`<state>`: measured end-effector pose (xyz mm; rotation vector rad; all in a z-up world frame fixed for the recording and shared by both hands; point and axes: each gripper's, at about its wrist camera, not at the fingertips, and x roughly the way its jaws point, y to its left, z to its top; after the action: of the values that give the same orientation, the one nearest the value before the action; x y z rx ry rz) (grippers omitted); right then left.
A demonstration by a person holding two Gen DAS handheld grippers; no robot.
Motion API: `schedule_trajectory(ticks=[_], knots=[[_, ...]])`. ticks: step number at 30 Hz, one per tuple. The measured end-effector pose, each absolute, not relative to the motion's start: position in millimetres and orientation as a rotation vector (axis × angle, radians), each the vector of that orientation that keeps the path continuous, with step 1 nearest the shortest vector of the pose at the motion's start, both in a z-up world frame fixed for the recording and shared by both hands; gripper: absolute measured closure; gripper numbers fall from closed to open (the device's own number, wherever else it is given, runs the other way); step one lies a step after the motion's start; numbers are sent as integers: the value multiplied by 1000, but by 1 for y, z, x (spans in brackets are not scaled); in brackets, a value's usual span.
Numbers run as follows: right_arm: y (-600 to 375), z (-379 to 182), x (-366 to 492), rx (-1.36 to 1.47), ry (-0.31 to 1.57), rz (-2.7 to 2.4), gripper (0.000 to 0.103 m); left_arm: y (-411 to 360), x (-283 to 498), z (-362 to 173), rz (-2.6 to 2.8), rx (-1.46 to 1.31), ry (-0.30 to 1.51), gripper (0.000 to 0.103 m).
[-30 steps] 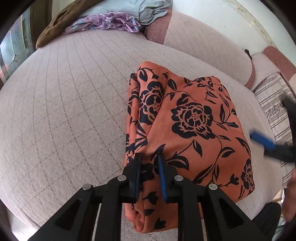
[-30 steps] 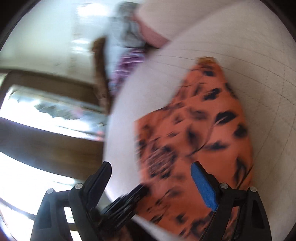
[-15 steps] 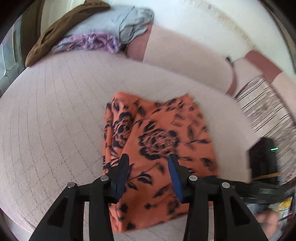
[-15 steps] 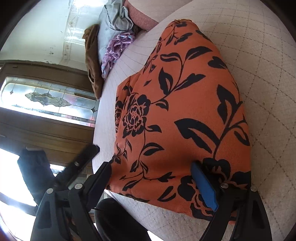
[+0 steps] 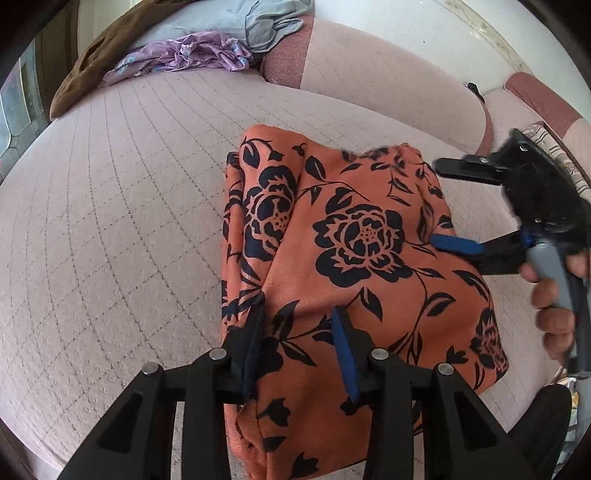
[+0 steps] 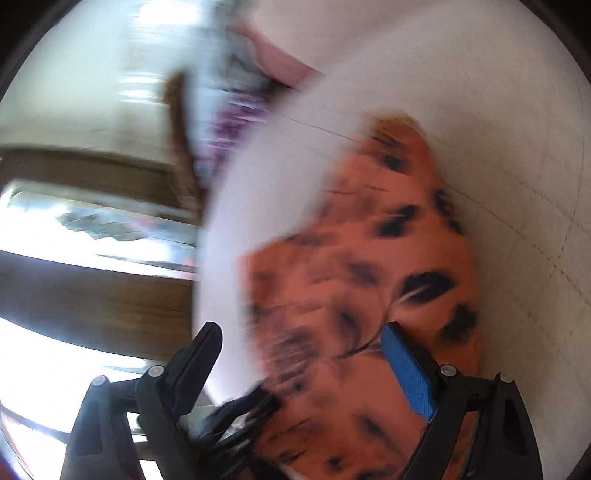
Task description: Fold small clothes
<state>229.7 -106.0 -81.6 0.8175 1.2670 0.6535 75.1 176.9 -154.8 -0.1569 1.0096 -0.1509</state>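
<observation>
1 orange floral cloth (image 5: 354,266), 2 grippers, 3 other garments (image 5: 192,55) piled at back

A pale pink quilted sofa seat (image 5: 122,229) with a stitched grid fills most of the left wrist view. A folded orange cloth with a black flower print (image 5: 354,258) lies on it right of centre. At the upper left of the frame lie a crumpled purple garment (image 5: 184,55), a light blue one (image 5: 251,22) and a brown one (image 5: 96,55).

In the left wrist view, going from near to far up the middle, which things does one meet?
left gripper → orange floral cloth → quilted pink cushion → purple garment → grey-blue garment
</observation>
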Motion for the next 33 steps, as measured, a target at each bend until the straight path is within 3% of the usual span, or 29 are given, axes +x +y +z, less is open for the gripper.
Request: schedule_trajectory(ticks=[2,8,13,19,23,29,33], knots=[[-109,-92,233,894,1261,661,13,178,74,-154,-156,-161,1009,64],[-113,-45,238,873,1174,714,12,178,75,-156,-165,-173,1001,64],[-104,-88,267,915,1270,652,11,176,76,-152,-164,-178,1007,64],[-115,-38,193,821,1176,753,11,195,72,-110,-172,-297,922,57],[-117,-45,134,792,1191,782,11,197,99,-98,-155,-285,908,54],[-115,-60,90,710,1176,750,11,204,151,-149,-38,-252,1091,54],[-119,-47,86,703,1173,757,11,228,147,-168,-61,-427,1094,49]])
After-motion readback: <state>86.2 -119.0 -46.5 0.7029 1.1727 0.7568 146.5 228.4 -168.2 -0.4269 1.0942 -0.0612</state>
